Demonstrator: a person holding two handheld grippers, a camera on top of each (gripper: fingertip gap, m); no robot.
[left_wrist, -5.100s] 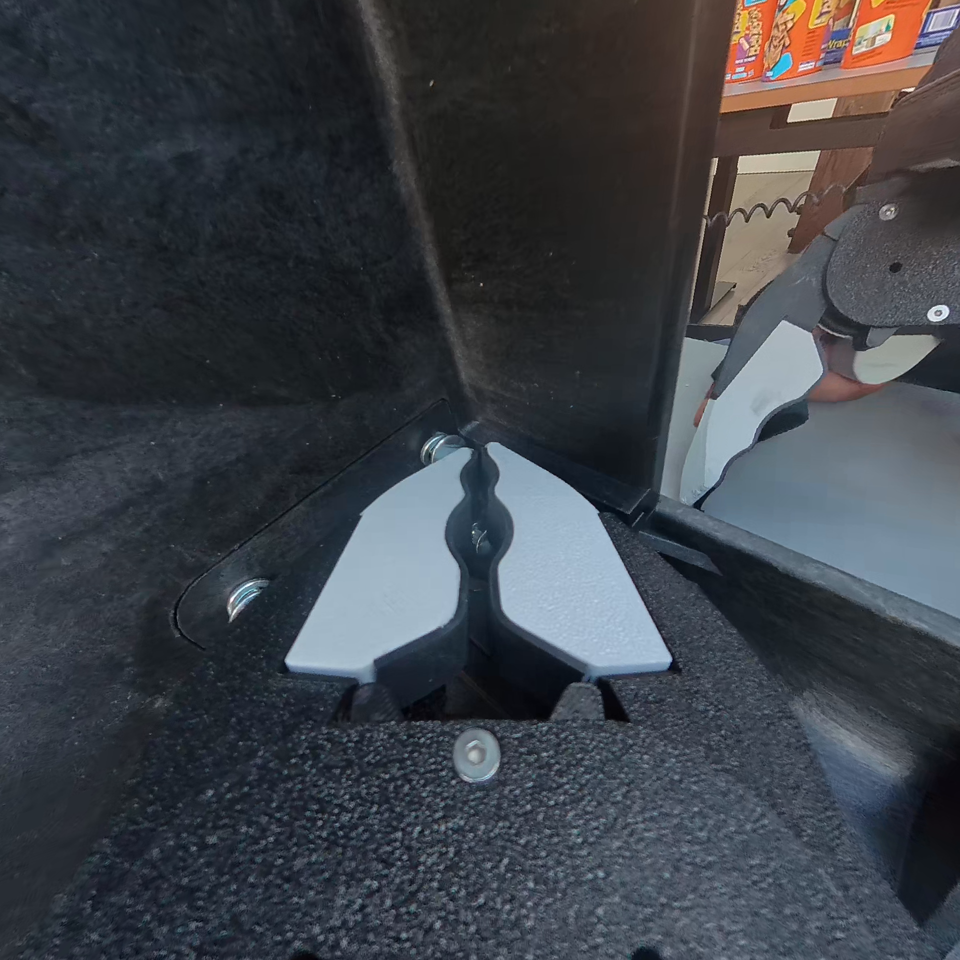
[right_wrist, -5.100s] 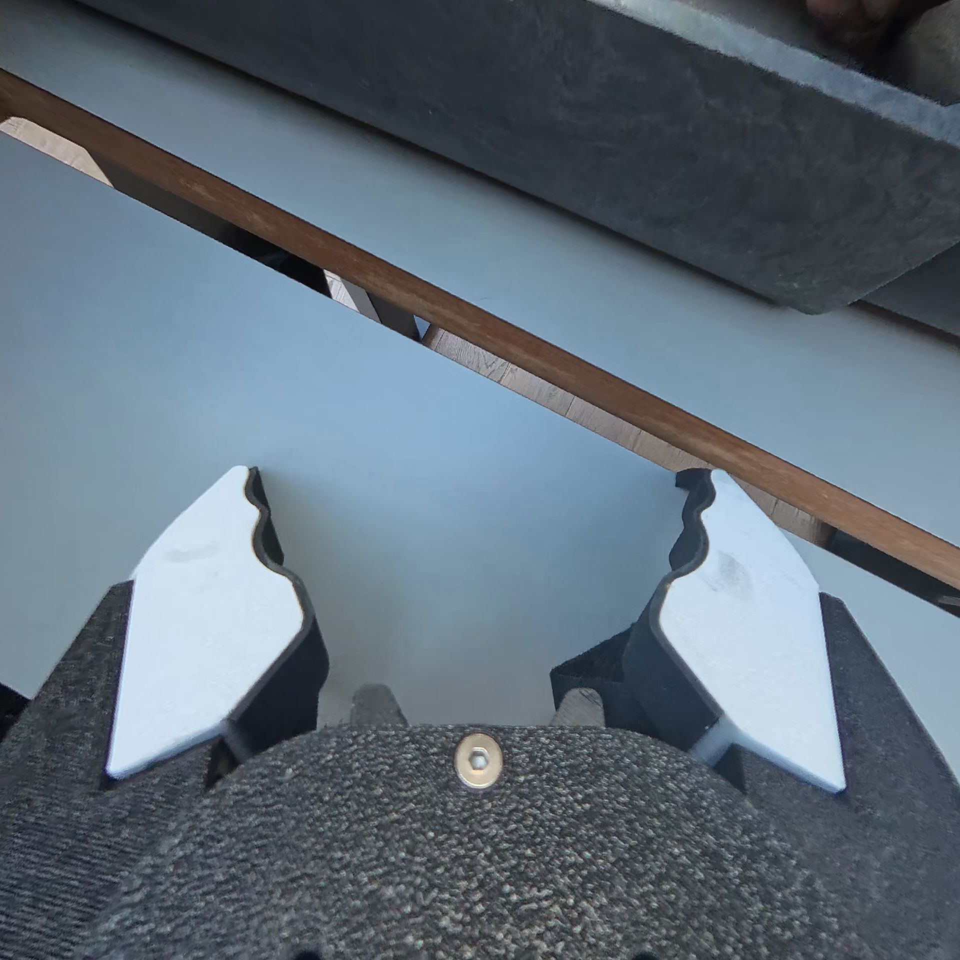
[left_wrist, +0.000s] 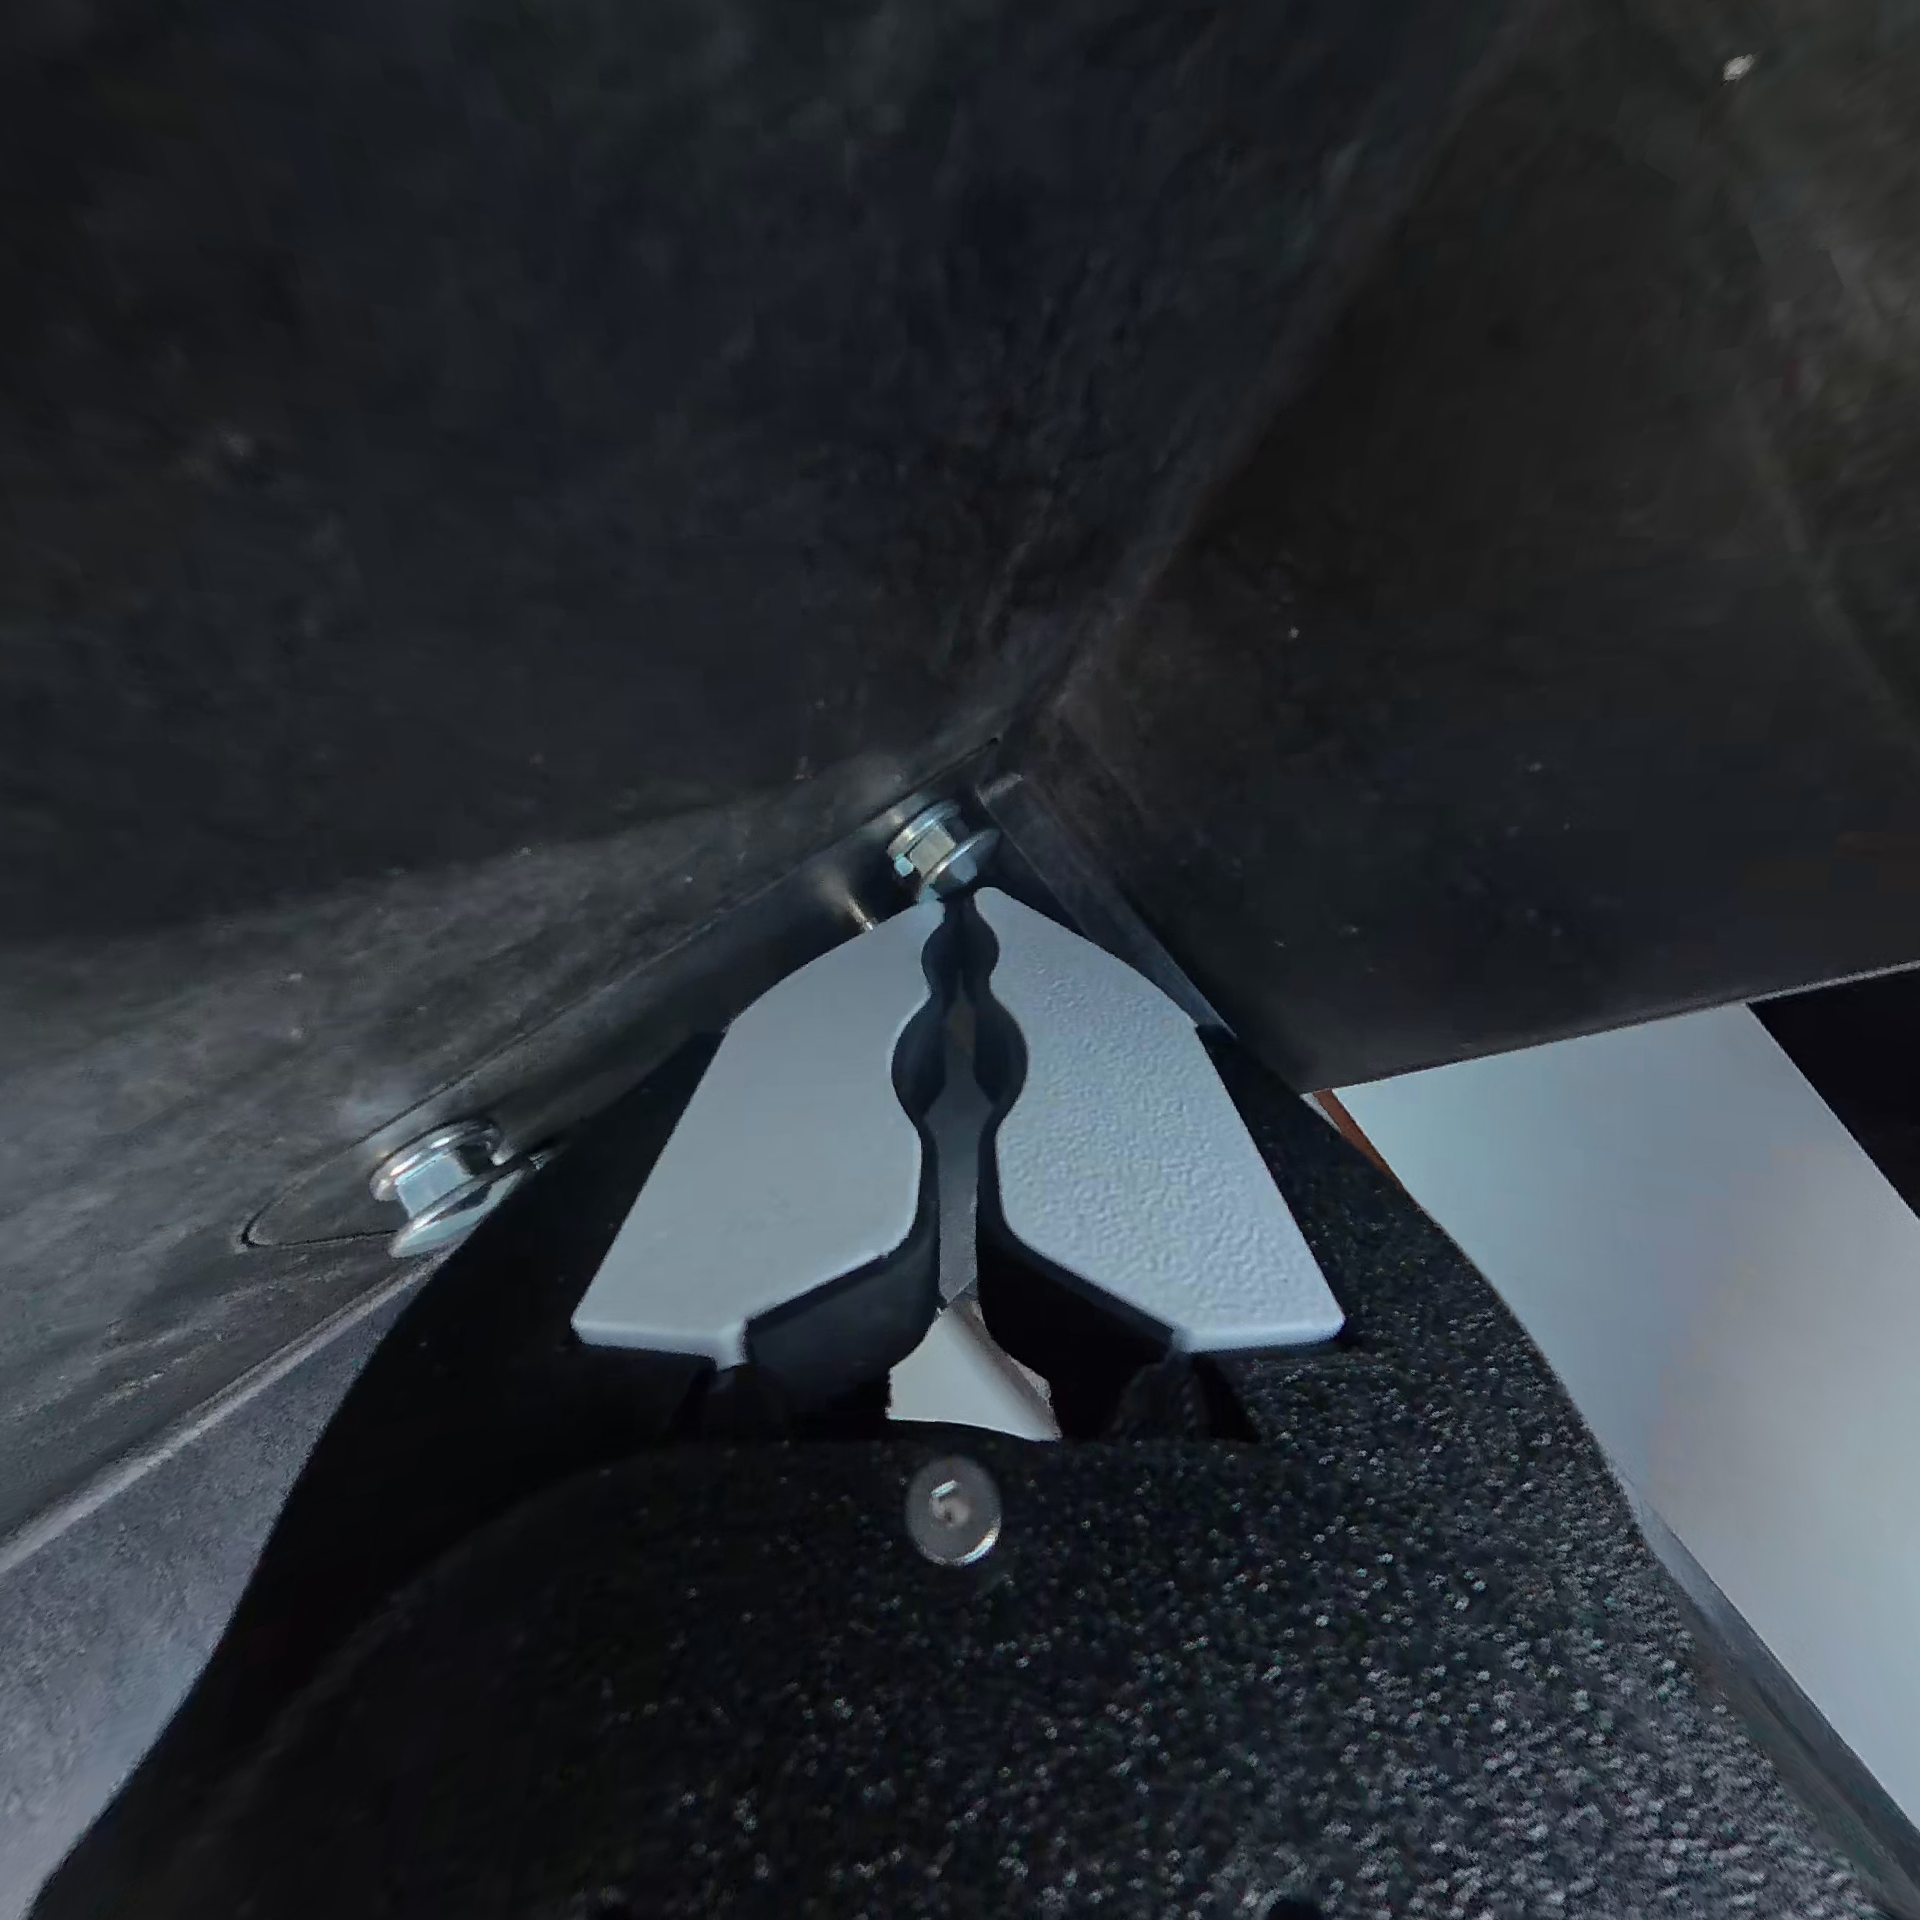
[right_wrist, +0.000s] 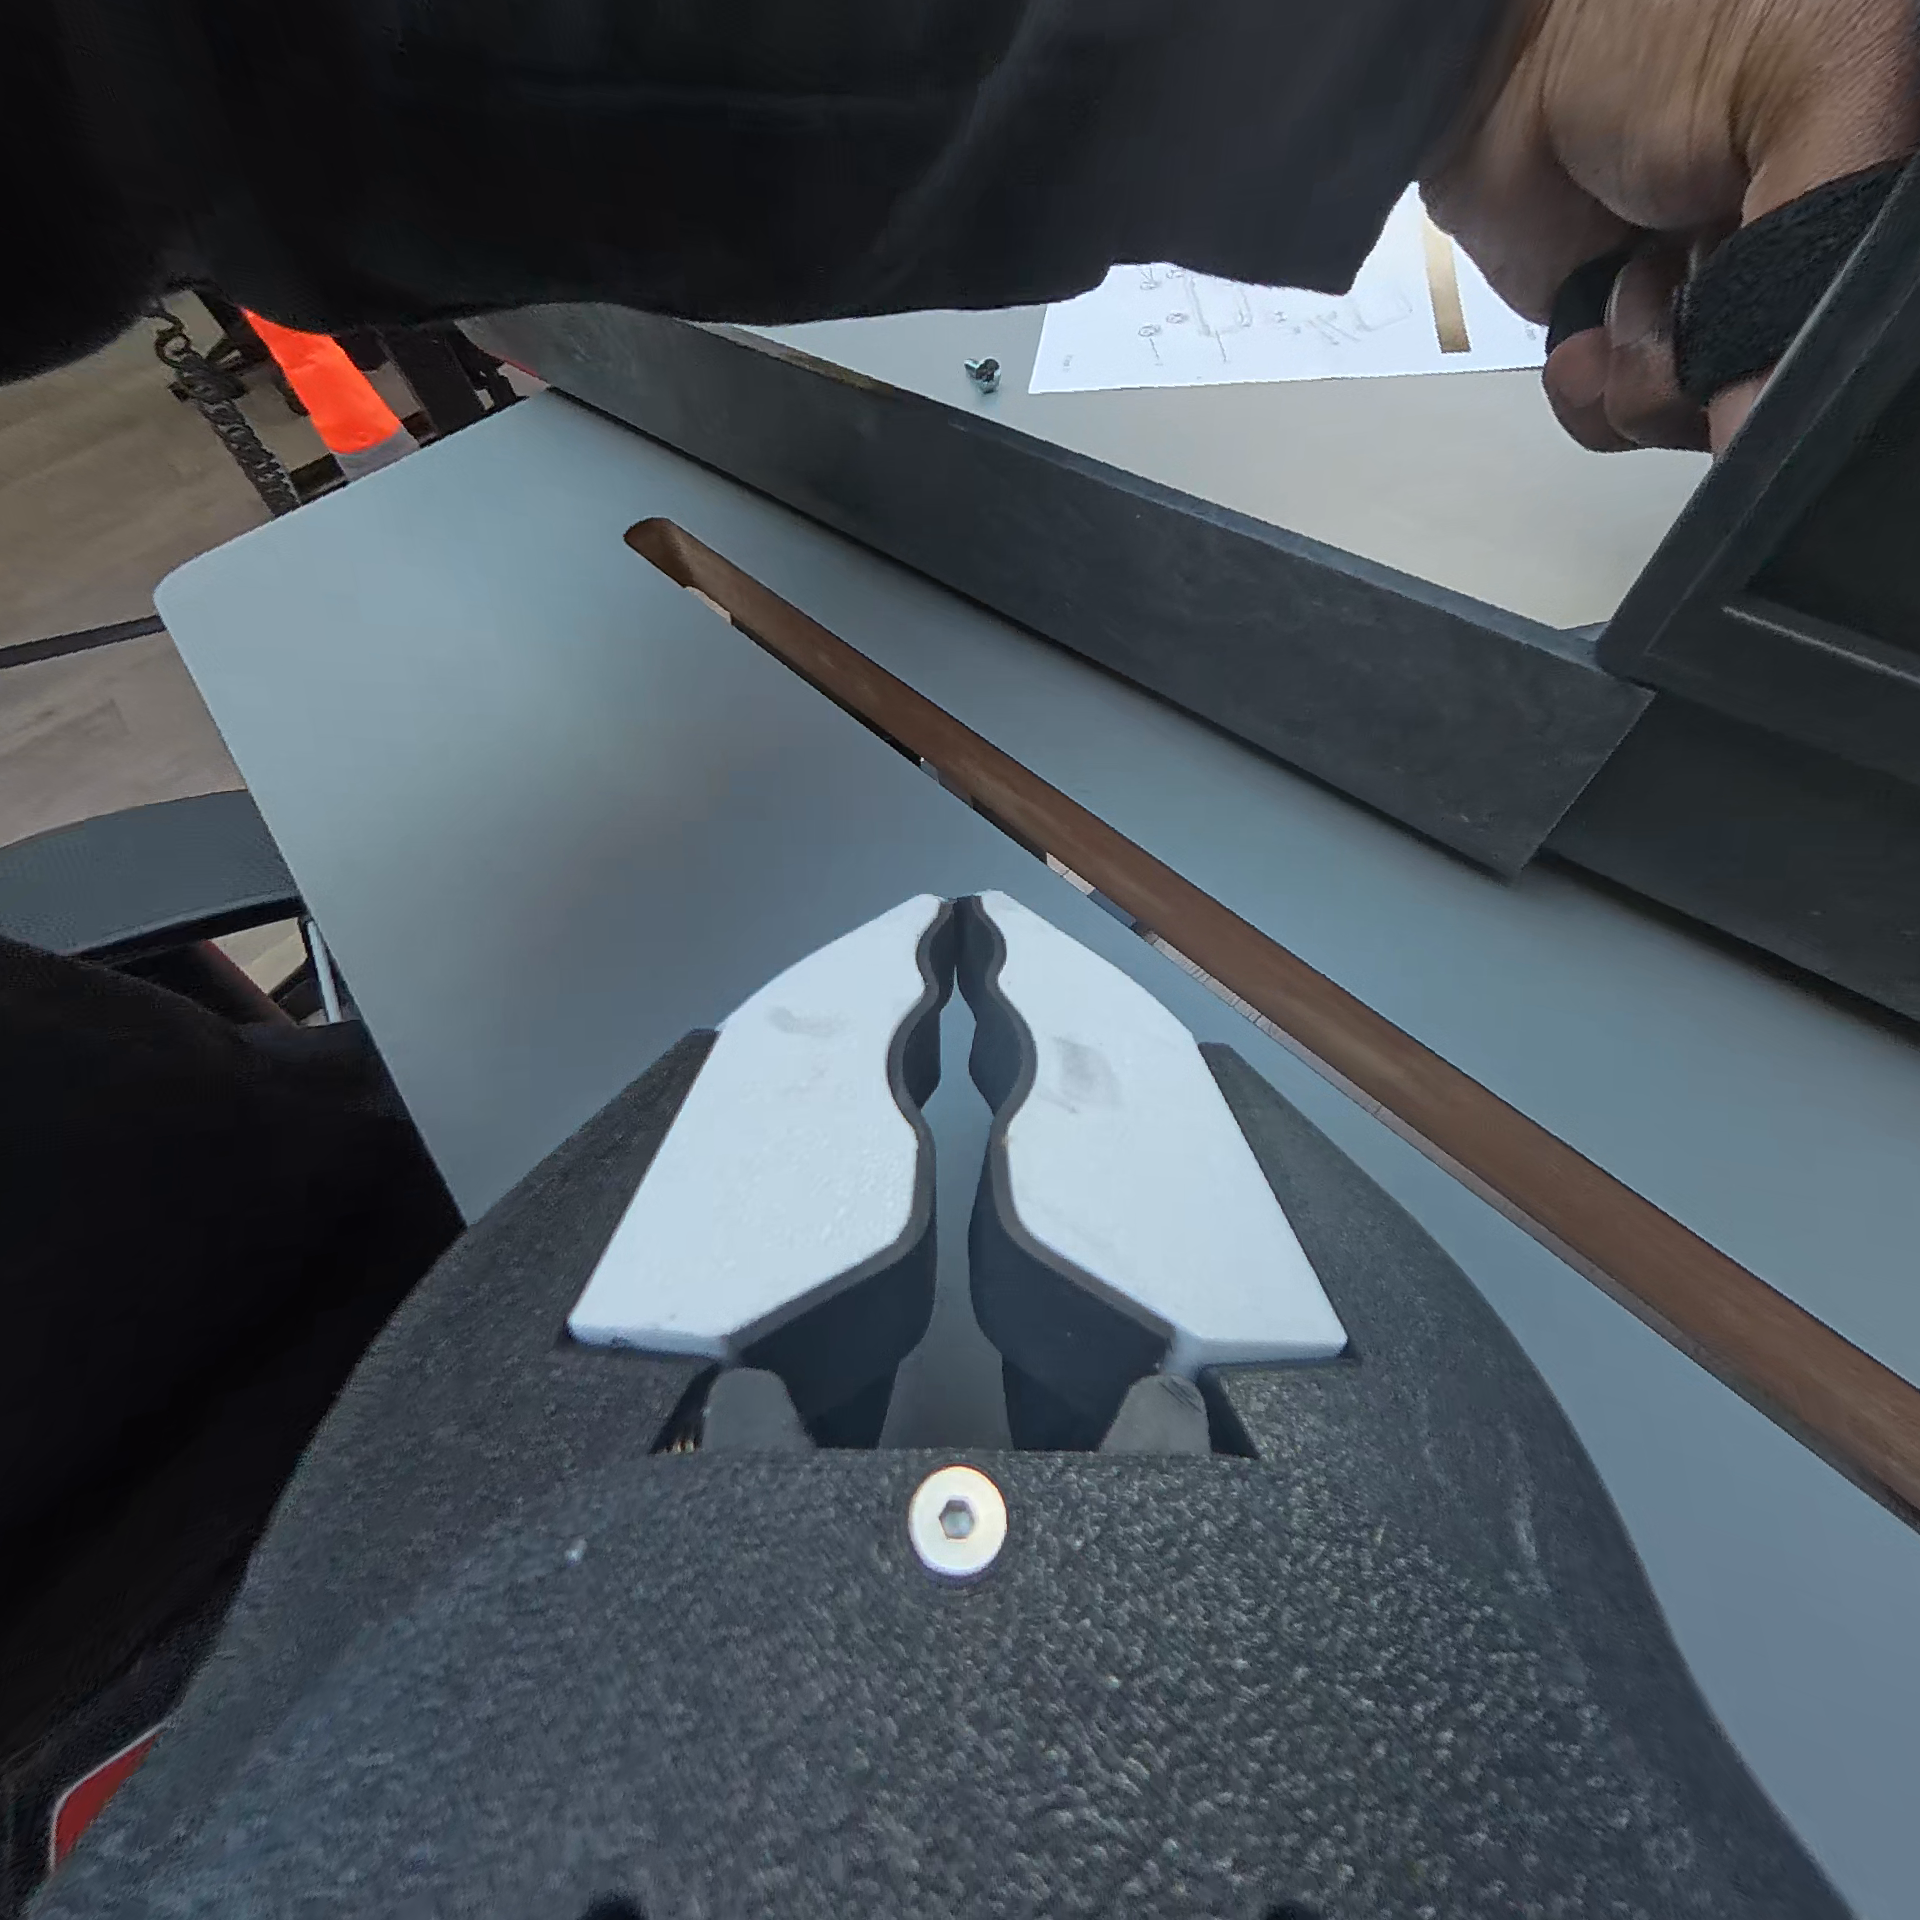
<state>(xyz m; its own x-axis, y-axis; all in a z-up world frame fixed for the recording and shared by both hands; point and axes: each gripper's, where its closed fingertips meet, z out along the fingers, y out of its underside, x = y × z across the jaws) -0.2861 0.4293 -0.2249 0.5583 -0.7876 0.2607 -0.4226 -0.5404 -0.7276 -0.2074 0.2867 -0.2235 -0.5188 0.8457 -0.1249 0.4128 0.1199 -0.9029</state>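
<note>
In the left wrist view, my left gripper (left_wrist: 961, 904) is shut on a thin flat metal tool (left_wrist: 961, 1174) that runs up between the pads. The tool's tip meets a silver nut (left_wrist: 940, 847) on a black metal bracket (left_wrist: 727, 997). The bracket sits in the corner of two black felt-covered panels (left_wrist: 520, 468). A second nut (left_wrist: 442, 1184) sits at the bracket's lower left. In the right wrist view, my right gripper (right_wrist: 956, 904) is shut with nothing between its pads. It hovers over the grey table (right_wrist: 520, 727), apart from the felt box (right_wrist: 1143, 582).
A long brown slot (right_wrist: 1351, 1039) cuts across the table. Behind the felt box lie a printed paper sheet (right_wrist: 1247, 332) and a loose screw (right_wrist: 982, 372). A hand (right_wrist: 1662, 156) and a dark sleeve (right_wrist: 623, 135) fill the top. An orange object (right_wrist: 322, 384) stands at the far left. Across from one pair of fingers to the other is roughly 15 centimetres.
My right gripper was open and is now shut on air, farther back from the slot. The left view has tilted, and the nut now sits at the left gripper's tip.
</note>
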